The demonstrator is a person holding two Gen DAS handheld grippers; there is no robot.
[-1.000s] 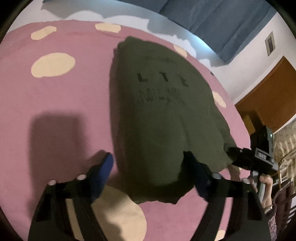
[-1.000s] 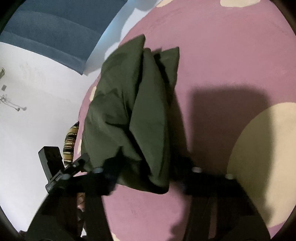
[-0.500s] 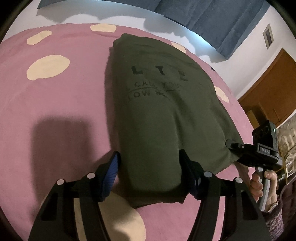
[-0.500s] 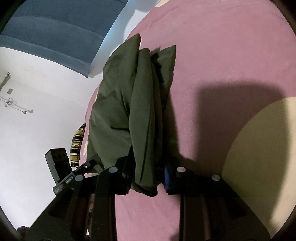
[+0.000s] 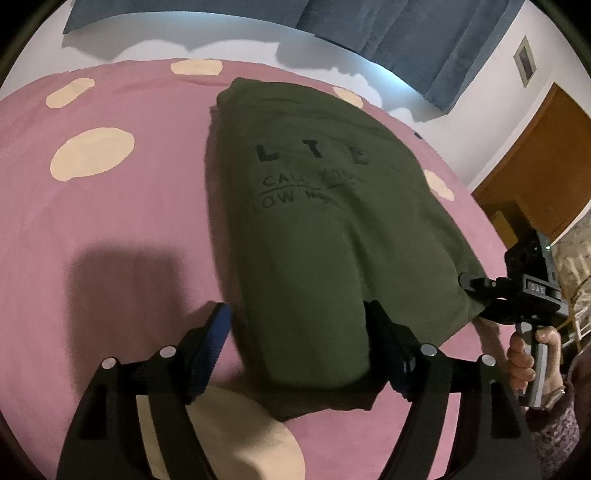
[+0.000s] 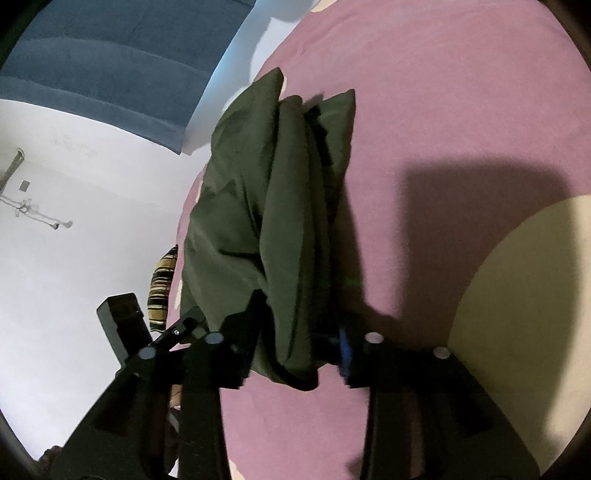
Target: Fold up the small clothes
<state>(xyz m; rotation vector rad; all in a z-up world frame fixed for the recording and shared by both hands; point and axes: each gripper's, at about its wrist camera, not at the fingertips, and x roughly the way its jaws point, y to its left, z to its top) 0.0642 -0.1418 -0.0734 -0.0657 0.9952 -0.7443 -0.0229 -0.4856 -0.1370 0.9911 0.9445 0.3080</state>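
Note:
A dark green T-shirt [image 5: 314,229] with black lettering lies folded on the pink bed cover [image 5: 110,229]. Its near edge sits between the jaws of my left gripper [image 5: 295,317], which are opening; the left blue pad [image 5: 218,332] stands just clear of the cloth. In the right wrist view the shirt [image 6: 258,206] shows as a bunched, layered fold. Its end hangs between the jaws of my right gripper [image 6: 295,325], which are also opening, and a gap shows at the blue pad [image 6: 343,347]. The right gripper [image 5: 517,291] meets the shirt's right corner, held by a hand [image 5: 532,347].
The bed cover [image 6: 443,110] is pink with cream spots. Behind the bed are a blue curtain [image 5: 406,33] and a white wall, with a brown door [image 5: 539,166] at the right. A striped cushion [image 6: 160,291] lies past the bed's far edge.
The shirt has settled flatter on the bed. Both pairs of jaws narrowed onto the cloth half a second ago and have since spread apart again.

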